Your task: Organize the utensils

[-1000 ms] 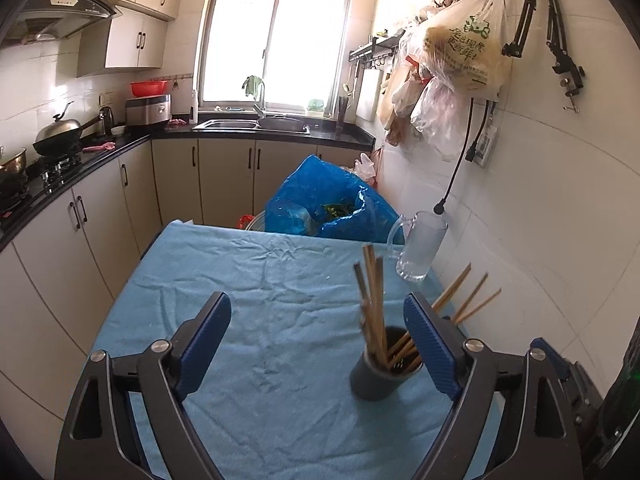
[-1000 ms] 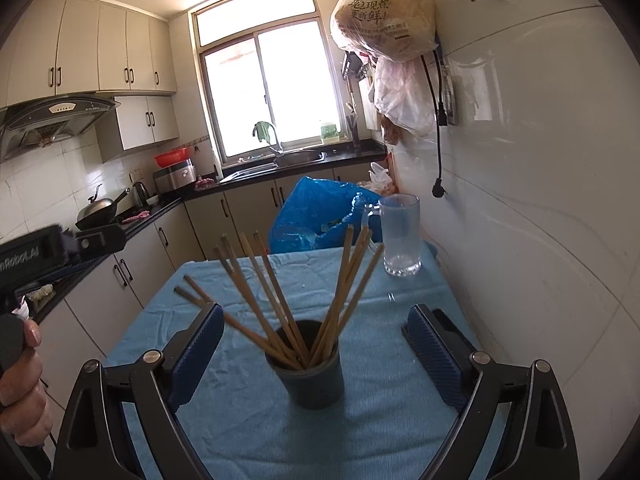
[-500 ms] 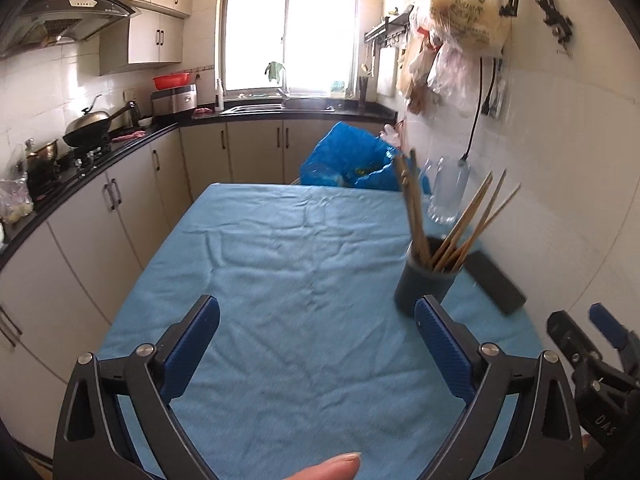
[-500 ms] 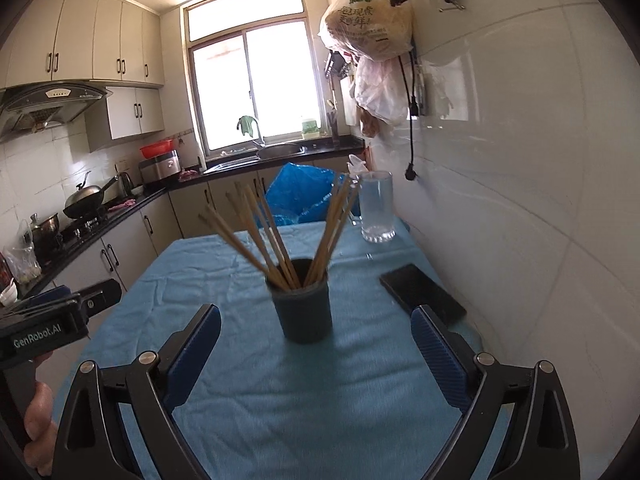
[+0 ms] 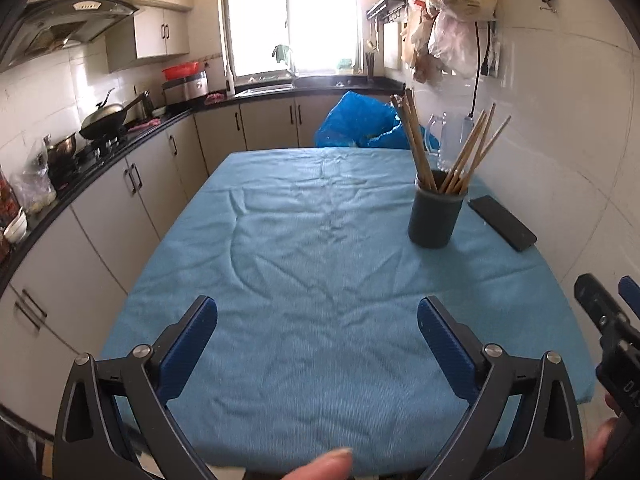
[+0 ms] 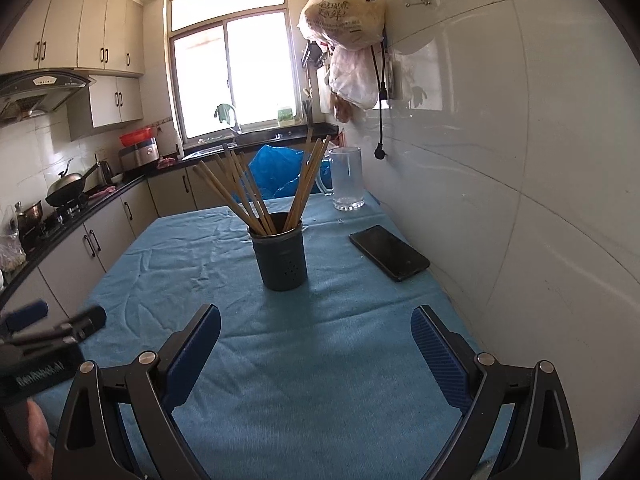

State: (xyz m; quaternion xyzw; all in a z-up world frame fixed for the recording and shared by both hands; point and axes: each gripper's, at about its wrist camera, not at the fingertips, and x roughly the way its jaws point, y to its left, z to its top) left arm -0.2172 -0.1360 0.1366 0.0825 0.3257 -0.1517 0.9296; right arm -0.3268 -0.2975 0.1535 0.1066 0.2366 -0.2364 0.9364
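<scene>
A dark grey utensil cup (image 5: 437, 218) stands upright on the blue tablecloth (image 5: 312, 264), toward the right wall. Several wooden chopsticks (image 5: 452, 152) stand fanned out in it. The cup also shows in the right wrist view (image 6: 282, 258) with its chopsticks (image 6: 260, 188). My left gripper (image 5: 318, 330) is open and empty, near the table's front edge, well short of the cup. My right gripper (image 6: 316, 338) is open and empty, straight in front of the cup and apart from it.
A black phone (image 6: 389, 252) lies flat right of the cup, near the white wall. A clear glass mug (image 6: 347, 178) stands at the far right corner. A blue plastic bag (image 5: 360, 124) sits beyond the table's far edge. Kitchen counters run along the left.
Both grippers have pulled back toward the table's front edge, away from the cup, which now looks farther off. Both stayed open. The phone has come into view.
</scene>
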